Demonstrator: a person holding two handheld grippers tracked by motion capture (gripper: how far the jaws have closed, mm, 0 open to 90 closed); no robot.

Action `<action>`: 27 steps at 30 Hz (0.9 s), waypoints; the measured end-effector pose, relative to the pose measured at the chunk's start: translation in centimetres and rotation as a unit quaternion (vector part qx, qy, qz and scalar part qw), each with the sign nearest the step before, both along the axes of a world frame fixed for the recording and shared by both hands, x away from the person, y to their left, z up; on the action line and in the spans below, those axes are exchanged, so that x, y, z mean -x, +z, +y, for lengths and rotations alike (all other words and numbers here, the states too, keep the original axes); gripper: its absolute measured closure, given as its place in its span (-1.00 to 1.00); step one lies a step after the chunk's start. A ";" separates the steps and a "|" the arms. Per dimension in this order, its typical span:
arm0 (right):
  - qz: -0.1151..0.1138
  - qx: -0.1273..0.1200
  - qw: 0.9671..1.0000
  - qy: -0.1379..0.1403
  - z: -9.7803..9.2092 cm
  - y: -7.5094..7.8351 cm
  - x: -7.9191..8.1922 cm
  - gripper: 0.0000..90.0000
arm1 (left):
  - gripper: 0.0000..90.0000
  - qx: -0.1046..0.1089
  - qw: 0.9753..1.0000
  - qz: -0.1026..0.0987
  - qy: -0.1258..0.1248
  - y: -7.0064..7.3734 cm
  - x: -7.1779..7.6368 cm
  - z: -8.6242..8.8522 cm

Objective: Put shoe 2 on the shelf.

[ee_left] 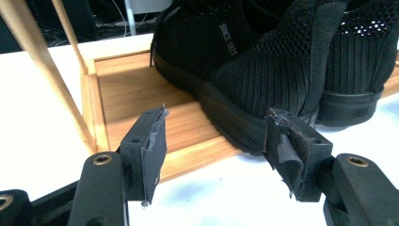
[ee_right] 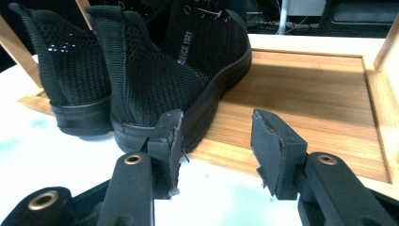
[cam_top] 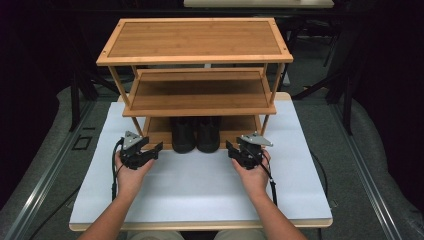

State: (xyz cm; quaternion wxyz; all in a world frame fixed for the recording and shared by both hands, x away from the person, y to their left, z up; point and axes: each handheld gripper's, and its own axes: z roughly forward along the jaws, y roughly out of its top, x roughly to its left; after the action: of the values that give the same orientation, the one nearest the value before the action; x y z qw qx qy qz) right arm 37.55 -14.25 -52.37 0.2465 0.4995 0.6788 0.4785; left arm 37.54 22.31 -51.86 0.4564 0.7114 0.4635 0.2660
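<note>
Two shoes: a black knit pair (cam_top: 195,134) stands side by side on the bottom shelf of a bamboo rack (cam_top: 195,39), heels toward the person.
Left shoe: (ee_left: 221,61) its heel juts past the shelf's front edge, just beyond the left gripper's jaws.
Right shoe: (ee_right: 174,66) its heel sits just beyond the right gripper's left jaw.
Surface: a white tabletop (cam_top: 200,185) with a pale wooden edge; the rack stands at its far half.
Room: dark around the table, grey floor, metal rails at both sides, black stands behind.
Left gripper: (cam_top: 142,152) held in the left hand (cam_top: 129,177) at the rack's lower left corner, jaws spread wide, nothing between them.
Right gripper: (cam_top: 243,150) held in the right hand (cam_top: 255,175) at the lower right corner, jaws spread apart, empty.
Hidden: in the high view the middle shelf covers the shoes' front halves; the toes cannot be made out.
Cut off: both forearms leave the bottom edge.
Gripper views add: white lettering on each shoe's side, mesh panels and worn, frayed jaw pads (ee_left: 155,146), too small to see from above.
High view adds: three shelves, the upper two bare.
</note>
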 end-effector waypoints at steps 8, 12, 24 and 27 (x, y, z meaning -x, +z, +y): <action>-0.011 -0.005 1.000 0.008 -1.2 0.3 2.0 0.17 | -0.13 0.009 1.000 -0.005 -0.002 0.4 1.5 1.3; -0.012 -0.014 1.000 0.016 -1.9 0.4 3.0 0.14 | -0.15 0.015 1.000 -0.006 -0.006 0.6 2.4 2.0; -0.030 -0.041 0.999 0.000 -5.2 1.2 6.5 0.11 | -0.16 0.026 1.000 -0.003 0.003 0.8 5.9 4.9; -0.039 -0.051 0.998 -0.007 -5.9 1.2 7.3 0.09 | -0.16 0.026 1.000 -0.006 0.008 0.7 6.7 5.4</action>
State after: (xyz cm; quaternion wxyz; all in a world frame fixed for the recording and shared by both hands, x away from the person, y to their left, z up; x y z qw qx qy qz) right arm 30.25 -20.16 -51.20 0.2499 0.4972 0.6399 0.5300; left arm 30.83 27.74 -51.14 0.4754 0.6936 0.4738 0.2616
